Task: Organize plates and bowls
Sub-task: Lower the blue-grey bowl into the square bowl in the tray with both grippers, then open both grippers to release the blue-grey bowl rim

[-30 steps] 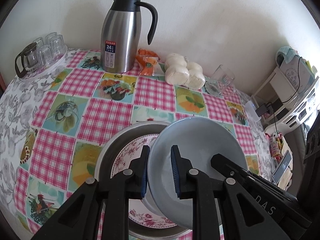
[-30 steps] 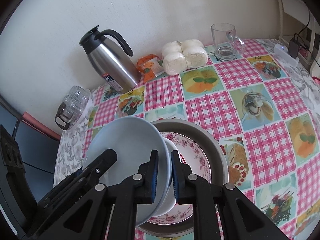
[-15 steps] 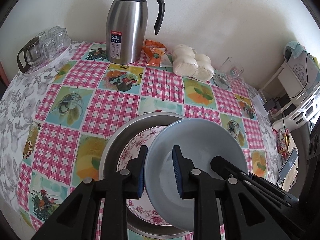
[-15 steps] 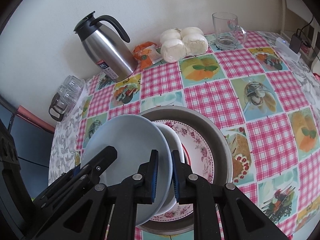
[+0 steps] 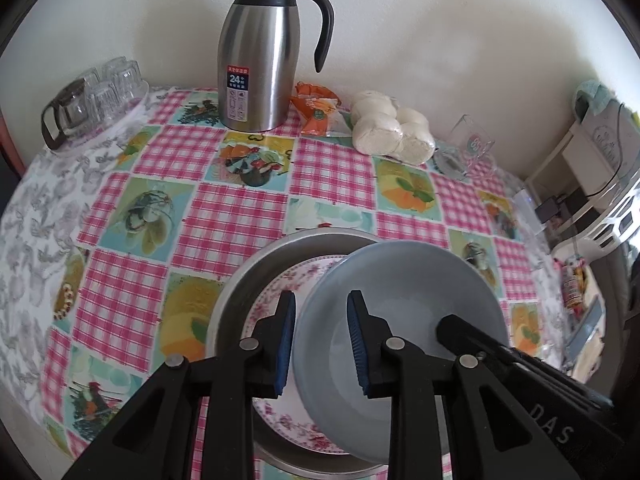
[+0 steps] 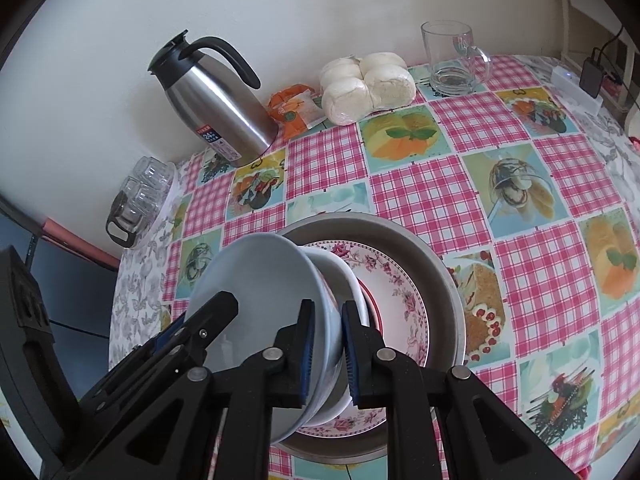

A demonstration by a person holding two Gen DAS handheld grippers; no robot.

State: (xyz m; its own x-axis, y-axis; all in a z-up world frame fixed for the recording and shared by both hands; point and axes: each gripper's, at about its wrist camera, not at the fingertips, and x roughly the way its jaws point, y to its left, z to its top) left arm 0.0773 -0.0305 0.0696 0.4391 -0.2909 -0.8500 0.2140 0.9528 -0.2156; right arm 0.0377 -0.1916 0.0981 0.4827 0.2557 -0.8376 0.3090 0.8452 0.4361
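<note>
Since the earlier frames the left gripper (image 5: 321,338) has been opening: its jaws have just been parting, and the rim of the pale blue bowl (image 5: 404,308) that sat pinched between them is now standing in a narrow gap, the outer pad close against the bowl's outside, the inner pad (image 5: 357,344) clear of the inside wall. The right gripper (image 6: 325,346) is keeping its narrow clamp on the opposite rim, one pad inside the bowl and one outside.

The blue bowl is tilting, its far edge leaning ahead of the right fingertips onto a white bowl (image 6: 347,280) that is resting on the floral plate (image 6: 404,304) inside the metal basin (image 6: 448,268). The thermos (image 5: 260,60), the bag of buns (image 5: 390,128) and the glass mug (image 6: 452,60) are standing well beyond the fingers, near the wall.

The step in hand looks like nesting the blue bowl into the white one. To do it well, the left jaws should be spreading until both pads are free before that hand is drawing back, so the rim is not dragged sideways. The right gripper should be lowering its side until the bowl is sitting level and centred, and only then letting go, since a tilted release could let it slide and clatter against the plate
</note>
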